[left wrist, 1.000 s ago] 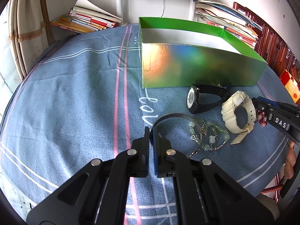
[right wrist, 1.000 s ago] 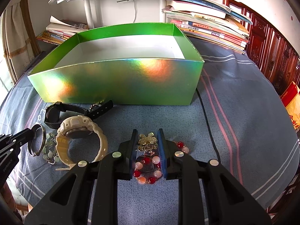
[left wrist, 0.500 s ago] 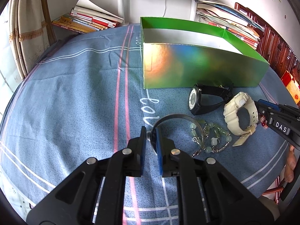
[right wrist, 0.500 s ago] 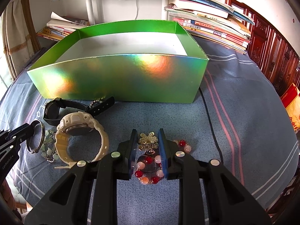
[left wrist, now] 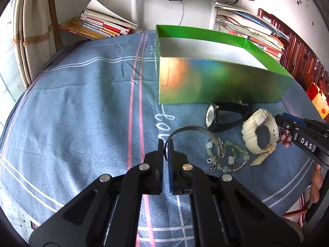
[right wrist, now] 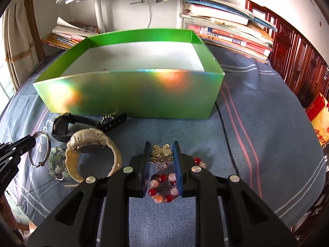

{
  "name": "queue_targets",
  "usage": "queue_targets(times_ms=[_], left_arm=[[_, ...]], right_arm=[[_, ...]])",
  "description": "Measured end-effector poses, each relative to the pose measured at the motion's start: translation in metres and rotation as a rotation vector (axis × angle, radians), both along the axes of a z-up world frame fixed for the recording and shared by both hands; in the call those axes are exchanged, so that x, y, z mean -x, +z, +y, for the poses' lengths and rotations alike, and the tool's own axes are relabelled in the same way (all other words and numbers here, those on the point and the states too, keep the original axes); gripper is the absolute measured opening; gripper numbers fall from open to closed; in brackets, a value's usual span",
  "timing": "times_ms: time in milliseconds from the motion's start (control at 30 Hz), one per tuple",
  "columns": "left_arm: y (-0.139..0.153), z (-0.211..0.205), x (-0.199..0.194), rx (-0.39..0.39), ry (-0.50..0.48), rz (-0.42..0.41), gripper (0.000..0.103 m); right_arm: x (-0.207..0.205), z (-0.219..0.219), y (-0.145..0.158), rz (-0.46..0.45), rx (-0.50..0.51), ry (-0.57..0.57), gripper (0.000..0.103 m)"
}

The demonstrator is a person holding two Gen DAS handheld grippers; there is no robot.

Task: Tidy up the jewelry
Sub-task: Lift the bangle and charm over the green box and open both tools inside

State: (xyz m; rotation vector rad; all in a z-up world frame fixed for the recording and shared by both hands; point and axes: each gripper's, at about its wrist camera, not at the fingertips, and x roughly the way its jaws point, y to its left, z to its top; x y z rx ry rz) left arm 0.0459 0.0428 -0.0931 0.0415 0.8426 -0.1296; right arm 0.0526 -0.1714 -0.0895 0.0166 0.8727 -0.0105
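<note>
My left gripper (left wrist: 166,145) is shut on the near rim of a thin silver bangle (left wrist: 191,128), which lies on the blue cloth. My right gripper (right wrist: 161,147) is shut on a red and pink bead bracelet (right wrist: 162,187), whose gold flower charm (right wrist: 161,154) shows between the fingertips. Between the two grippers lie a black watch (left wrist: 211,117), a cream watch (left wrist: 259,131) and a pale green bead bracelet (left wrist: 226,153). Behind them stands the open green box (left wrist: 216,84), its white floor mostly bare. The right wrist view shows the left gripper (right wrist: 30,143) holding the bangle (right wrist: 48,142).
Stacks of books (left wrist: 98,26) line the back and right of the table. A white post (left wrist: 134,4) rises behind the box. A black cable (right wrist: 226,127) runs over the cloth right of the box. A red and yellow packet (right wrist: 320,115) lies at the right edge.
The left jaws parted a little half a second ago and have pinched back onto the bangle. The right gripper keeps its hold on the bead bracelet; neither hand has shifted noticeably.
</note>
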Motion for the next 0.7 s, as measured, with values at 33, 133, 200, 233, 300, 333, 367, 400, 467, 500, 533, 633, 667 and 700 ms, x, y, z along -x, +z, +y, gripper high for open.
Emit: queue_targets(times_ms=[33,133,200,233,300,333,367,400,467,500,533,633,667,700], left_arm=[[0.0012,-0.0011,0.0004,-0.002,-0.002,-0.002,0.004],[0.0015,-0.0032,0.0013,0.0,-0.011,0.001,0.004],[0.0028,-0.0043,0.0019,0.0,-0.013,-0.001,0.004],[0.004,-0.0044,0.0023,0.001,-0.013,-0.005,0.004],[0.0054,-0.0042,0.0024,-0.001,-0.012,-0.009,0.004],[0.0051,-0.0041,0.0019,-0.001,-0.012,-0.007,0.004],[0.0044,-0.0039,0.0014,0.0,-0.012,-0.004,0.004],[0.0037,-0.0039,0.0013,0.0,-0.012,-0.002,0.004],[0.0031,-0.0036,0.0009,0.002,-0.012,0.0,0.004],[0.0032,-0.0036,0.001,0.002,-0.013,-0.001,0.004],[0.0032,-0.0037,0.001,0.001,-0.013,-0.001,0.004],[0.0027,-0.0035,0.0009,0.001,-0.013,0.001,0.004],[0.0029,-0.0033,0.0011,0.002,-0.012,0.0,0.004],[0.0031,-0.0031,0.0013,0.002,-0.012,-0.001,0.004]], right_arm=[[0.0002,-0.0001,0.0009,-0.003,0.003,0.0,0.021],[0.0,0.0002,-0.0001,0.003,0.001,0.003,0.021],[0.0003,-0.0001,0.0003,0.005,-0.004,0.004,0.021],[0.0009,-0.0001,0.0011,0.002,-0.005,0.004,0.021],[0.0007,-0.0004,0.0023,-0.002,-0.004,0.004,0.021],[0.0006,-0.0005,0.002,0.0,-0.004,0.002,0.021],[0.0006,-0.0003,0.0009,0.003,-0.005,0.002,0.021],[0.0003,0.0001,-0.0006,0.008,-0.005,0.003,0.021],[-0.0004,0.0008,-0.003,0.014,-0.006,0.007,0.021],[-0.0007,0.0013,-0.0037,0.016,-0.006,0.008,0.021],[-0.0009,0.0019,-0.0042,0.017,-0.005,0.01,0.021],[-0.0004,0.0026,-0.004,0.015,-0.007,0.013,0.021],[-0.0002,0.0028,-0.0037,0.013,-0.006,0.013,0.021],[0.0002,0.0027,-0.0035,0.012,-0.006,0.013,0.021]])
